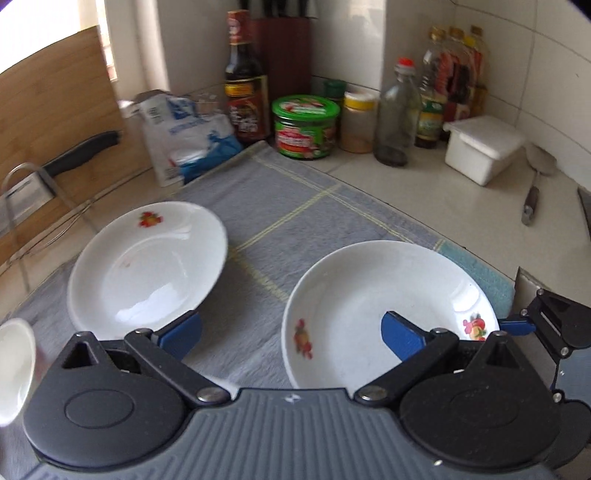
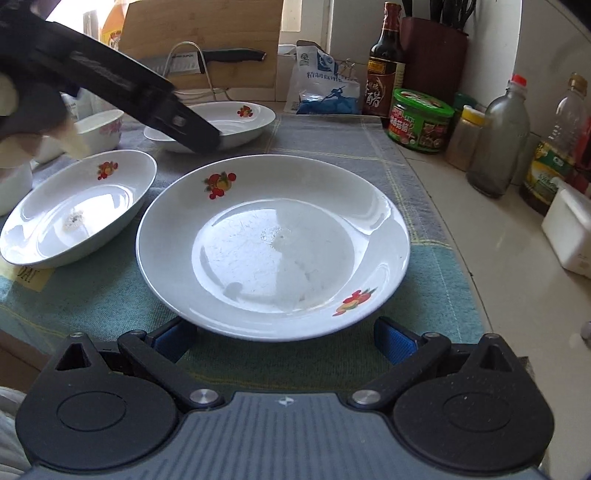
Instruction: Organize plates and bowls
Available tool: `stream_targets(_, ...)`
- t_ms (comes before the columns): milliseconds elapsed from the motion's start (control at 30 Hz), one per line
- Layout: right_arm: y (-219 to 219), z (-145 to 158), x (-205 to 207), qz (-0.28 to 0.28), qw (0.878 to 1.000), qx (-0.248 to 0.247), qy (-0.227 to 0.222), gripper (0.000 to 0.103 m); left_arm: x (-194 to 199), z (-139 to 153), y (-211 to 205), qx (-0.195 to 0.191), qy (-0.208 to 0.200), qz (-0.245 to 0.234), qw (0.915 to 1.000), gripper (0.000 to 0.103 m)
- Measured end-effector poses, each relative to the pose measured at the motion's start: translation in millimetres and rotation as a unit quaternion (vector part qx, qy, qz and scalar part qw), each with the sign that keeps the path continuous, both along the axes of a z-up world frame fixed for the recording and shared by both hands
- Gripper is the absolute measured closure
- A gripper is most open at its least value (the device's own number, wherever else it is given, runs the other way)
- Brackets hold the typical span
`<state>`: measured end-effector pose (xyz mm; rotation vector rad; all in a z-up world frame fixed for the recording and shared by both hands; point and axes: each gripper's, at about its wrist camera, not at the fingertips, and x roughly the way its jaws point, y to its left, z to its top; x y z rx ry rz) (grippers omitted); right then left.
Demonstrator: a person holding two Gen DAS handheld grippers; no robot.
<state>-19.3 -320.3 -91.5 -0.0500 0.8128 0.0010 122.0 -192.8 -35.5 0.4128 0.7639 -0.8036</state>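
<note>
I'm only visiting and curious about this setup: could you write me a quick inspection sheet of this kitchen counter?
Surface: checked cloth on a pale countertop.
Job's things: large plate, side plate, far plate, bowl.
Clutter: sauce bottle, green-lidded jar, bag, knife.
Claws: left claw open; right claw open at the large plate.
Cables: nothing seen.
Surroundings: tiled wall, cutting board.

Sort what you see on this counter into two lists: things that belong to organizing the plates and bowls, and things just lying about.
For the job: large plate, smaller plate, far plate, bowl, left tongs, right tongs.

Lying about: green-lidded jar, sauce bottle, knife, salt bag, white box.
</note>
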Motion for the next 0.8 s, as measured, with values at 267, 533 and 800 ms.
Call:
stream_targets(267, -7, -5, -5, 0.037, 0.999, 0.0, -0.038, 0.0, 29, -25, -41, 0.034, 0.058, -0.046, 0.9967, 0.015)
stream_targets(533, -8, -3, 0, 0.047, 0.998, -0.001, -0.033, 0.0, 48, -41, -57, 0.055, 0.128, -0.08, 0.9871, 0.034)
stream_targets(800, -8, -2, 3, 0.055, 0.998, -0.002, -0.026, 0.0, 52, -41, -61, 0.059, 0.15, -0.093, 0.9826, 0.035)
